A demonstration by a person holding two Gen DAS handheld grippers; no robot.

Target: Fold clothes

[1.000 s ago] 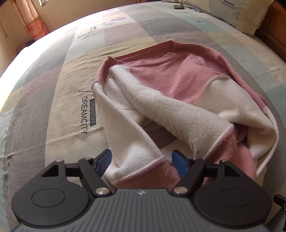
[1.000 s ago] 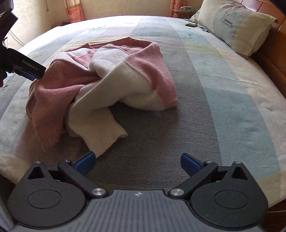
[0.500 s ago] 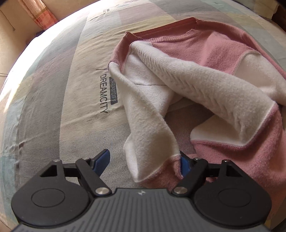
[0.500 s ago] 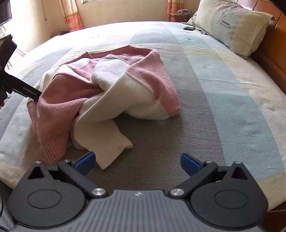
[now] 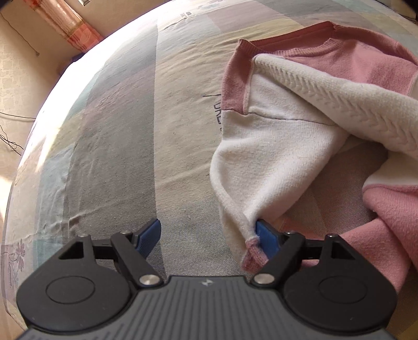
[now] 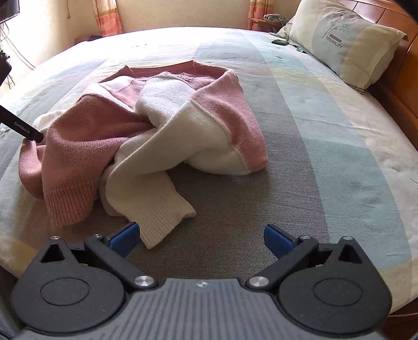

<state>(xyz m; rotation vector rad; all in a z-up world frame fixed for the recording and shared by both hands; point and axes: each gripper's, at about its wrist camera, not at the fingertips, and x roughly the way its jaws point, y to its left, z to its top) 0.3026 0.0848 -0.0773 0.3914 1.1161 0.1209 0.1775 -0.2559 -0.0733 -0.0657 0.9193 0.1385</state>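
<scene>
A pink and white knitted sweater (image 6: 146, 136) lies crumpled on the bed, its neckline toward the far side. In the left wrist view my left gripper (image 5: 207, 236) stands open over the sweater's (image 5: 274, 162) left edge. A white hem corner with a pink tip (image 5: 250, 251) rests against the inner face of the right pad (image 5: 266, 238); the left pad (image 5: 149, 235) is over bare sheet. My right gripper (image 6: 201, 239) is open near the bed's front edge, with the white ribbed cuff (image 6: 164, 217) just beyond its left pad. The left tool's black body (image 6: 23, 125) shows at the sweater's left side.
The bed sheet (image 6: 326, 146) has grey, blue and cream stripes. A pillow (image 6: 344, 44) lies at the far right beside a wooden headboard (image 6: 402, 104). A small dark device (image 6: 279, 41) sits near the pillow. Curtains (image 6: 107, 18) hang behind. Bare sheet lies left of the sweater (image 5: 109, 146).
My left gripper has slid left along the sweater's edge. The hem corner, earlier centred between the jaws, now sits at the right pad, with more bare sheet showing. The right gripper has stayed put.
</scene>
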